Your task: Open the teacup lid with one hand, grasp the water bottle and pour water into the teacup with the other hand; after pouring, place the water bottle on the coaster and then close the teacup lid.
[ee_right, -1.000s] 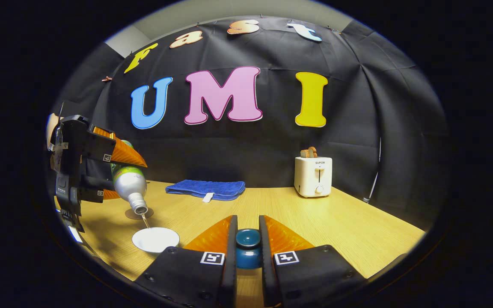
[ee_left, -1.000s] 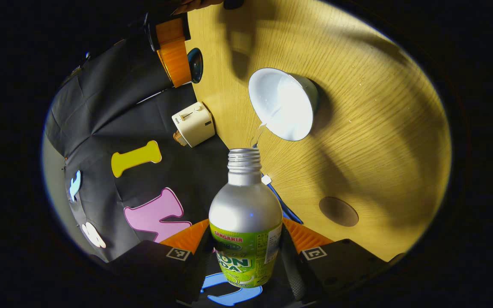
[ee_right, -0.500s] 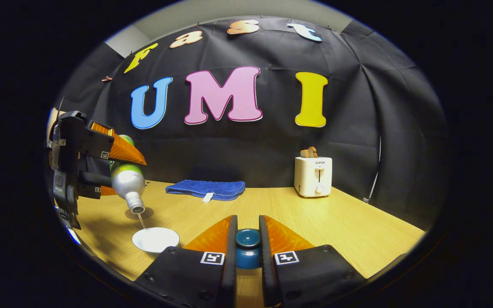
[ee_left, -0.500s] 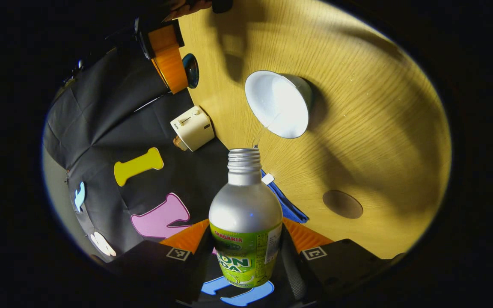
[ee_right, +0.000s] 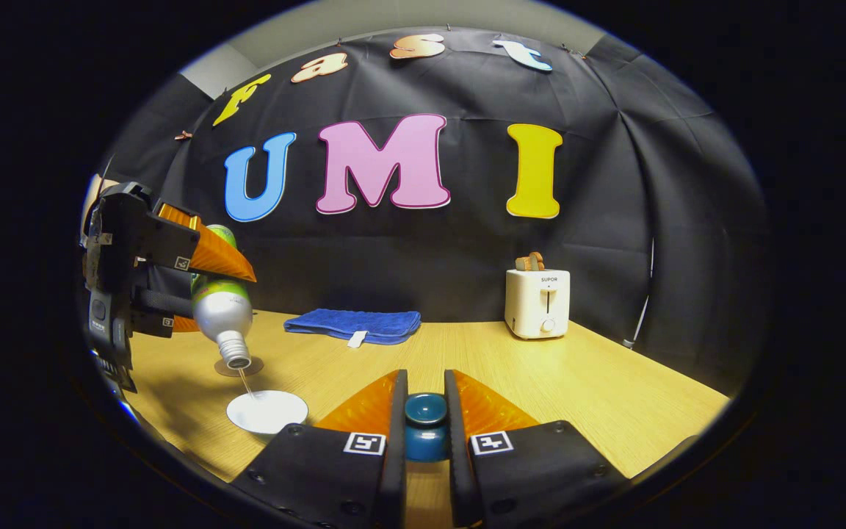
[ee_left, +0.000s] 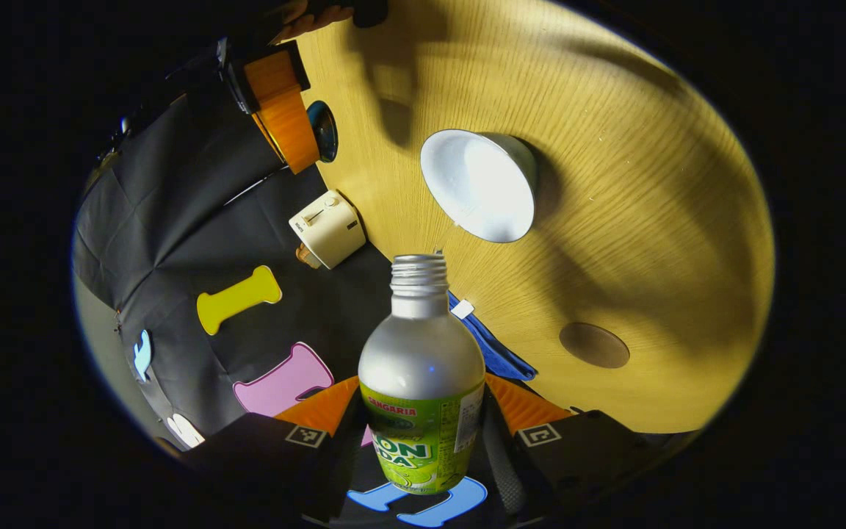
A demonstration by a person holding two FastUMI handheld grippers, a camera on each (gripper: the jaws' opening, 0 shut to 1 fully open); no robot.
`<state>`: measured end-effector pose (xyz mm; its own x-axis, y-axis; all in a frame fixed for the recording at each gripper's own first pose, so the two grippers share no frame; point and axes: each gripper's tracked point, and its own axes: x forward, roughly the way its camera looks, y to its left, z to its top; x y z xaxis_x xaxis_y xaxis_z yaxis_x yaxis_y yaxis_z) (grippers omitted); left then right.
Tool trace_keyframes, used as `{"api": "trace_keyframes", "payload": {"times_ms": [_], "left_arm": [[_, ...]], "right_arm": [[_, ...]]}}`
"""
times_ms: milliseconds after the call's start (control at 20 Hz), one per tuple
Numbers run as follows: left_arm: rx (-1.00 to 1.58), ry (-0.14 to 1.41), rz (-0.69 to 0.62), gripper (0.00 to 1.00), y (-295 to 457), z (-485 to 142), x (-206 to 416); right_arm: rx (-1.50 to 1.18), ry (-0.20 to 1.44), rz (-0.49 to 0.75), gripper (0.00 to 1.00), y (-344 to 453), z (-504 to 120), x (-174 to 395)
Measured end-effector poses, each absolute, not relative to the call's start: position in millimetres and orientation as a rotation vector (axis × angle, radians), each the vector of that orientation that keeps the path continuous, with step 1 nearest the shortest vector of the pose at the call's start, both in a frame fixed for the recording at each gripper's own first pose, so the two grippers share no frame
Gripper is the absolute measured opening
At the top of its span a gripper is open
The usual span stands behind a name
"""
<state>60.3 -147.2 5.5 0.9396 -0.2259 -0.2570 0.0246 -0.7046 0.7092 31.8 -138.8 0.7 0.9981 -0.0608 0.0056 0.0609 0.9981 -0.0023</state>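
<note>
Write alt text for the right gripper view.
The right gripper holds the lid above the table. At left, the left gripper tips the bottle, a thin stream falling into the white teacup. Behind: a coaster, a towel, a toaster.

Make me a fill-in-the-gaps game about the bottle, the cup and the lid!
1. The left gripper tilts the water bottle over the white ____.
2. The right gripper is shut on the teacup ____.
3. The round brown coaster lies on the ____.
4. The folded cloth at the back is coloured ____.

Missing words: teacup; lid; table; blue.
</note>
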Motion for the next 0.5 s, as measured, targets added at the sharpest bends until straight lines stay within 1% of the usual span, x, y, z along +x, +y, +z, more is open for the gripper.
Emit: {"api": "trace_keyframes", "payload": {"times_ms": [500], "left_arm": [[2.354, -0.148, -0.435, 0.79, -151.4, 6.0, 61.4]], "right_arm": [[-0.003, -0.005, -0.061, 0.28, -139.0, 1.5, 31.4]]}}
